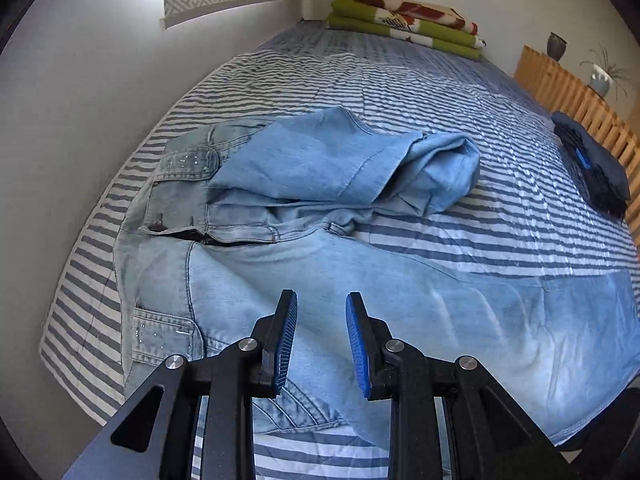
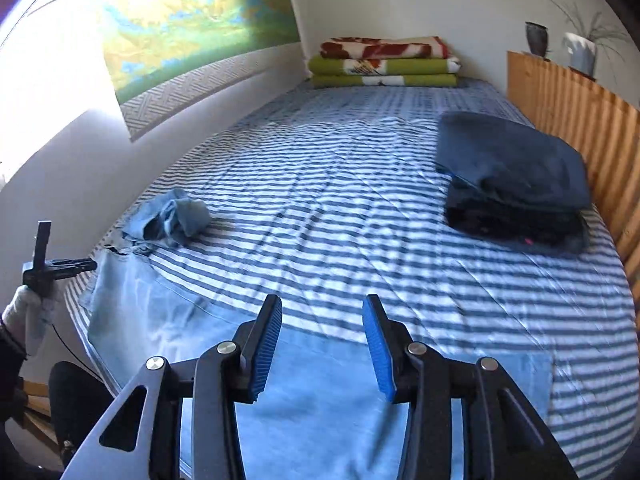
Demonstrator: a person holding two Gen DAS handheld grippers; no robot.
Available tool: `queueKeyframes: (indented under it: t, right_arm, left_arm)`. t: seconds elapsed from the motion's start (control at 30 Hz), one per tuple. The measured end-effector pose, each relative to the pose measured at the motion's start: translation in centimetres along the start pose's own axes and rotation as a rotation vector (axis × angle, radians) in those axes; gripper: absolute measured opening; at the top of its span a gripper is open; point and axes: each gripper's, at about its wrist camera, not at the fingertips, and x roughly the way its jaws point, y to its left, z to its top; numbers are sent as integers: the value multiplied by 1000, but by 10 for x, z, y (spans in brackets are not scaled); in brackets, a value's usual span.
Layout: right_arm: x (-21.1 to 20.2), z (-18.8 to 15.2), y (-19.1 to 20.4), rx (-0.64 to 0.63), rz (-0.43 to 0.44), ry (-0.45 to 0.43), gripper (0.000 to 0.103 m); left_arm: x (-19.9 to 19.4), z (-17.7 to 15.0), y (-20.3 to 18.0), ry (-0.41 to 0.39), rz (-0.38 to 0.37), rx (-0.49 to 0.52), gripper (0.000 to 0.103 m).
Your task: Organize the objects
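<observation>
Folding step: left gripper [image 1: 321, 304] and right gripper [image 2: 322, 308] — both agape, empty — above jeans [image 1: 320, 216] mid-frame; next, pinch the straight leg.

The left wrist view looked forward along its fingers [image 1: 284, 340] from low over the near edge of the bed [image 1: 440, 92], close above the jeans [image 1: 320, 264], facing the far wall. The right wrist view sat further right along the same edge — also low, facing the same way, over one jeans leg [image 2: 320, 380]. Both shared the striped bed, the folded blankets [image 2: 384, 64] at its far end, the dark clothes pile [image 2: 512, 176] — near in the right view, small at the left view's right edge.
</observation>
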Motion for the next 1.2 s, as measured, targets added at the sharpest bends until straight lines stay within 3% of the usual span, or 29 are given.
queueKeyframes:
  t: [0.17,0.27,0.4,0.47,0.57,0.7,0.77,0.83,0.9,1.07,1.2]
  right_arm:
    - [89,49,69,18,96,77,42]
    - [147,72,105,84,158,157,42]
    - [218,98,174,135,308,292,42]
    - [243,105,213,126,368,318,42]
    - [278,105,262,88,367,382,42]
    - [321,89,292,74,289,498,42]
    - [329,86,293,87,295,509,41]
    - [333,85,294,121,328,514,35]
    - [331,88,301,97,325,509,5]
    - [288,110,309,-52,271,388,3]
    - [241,145,282,-140,189,287,3]
  left_arm:
    - [18,-1,23,-8,16,-41,27]
    - [34,-6,39,16,93,-38,27]
    - [54,-18,59,44,69,-73,39]
    - [63,-24,63,44,60,-74,40]
    - [74,-30,59,31,71,-47,43]
    - [82,-35,55,-7,75,-30,52]
    - [81,-37,54,-21,69,-18,52]
    - [74,-39,59,-27,38,-25,53]
    - [61,-39,74,-40,9,-71,53]
    - [22,-61,131,-91,110,-233,55]
    - [18,-82,166,-38,148,-307,55]
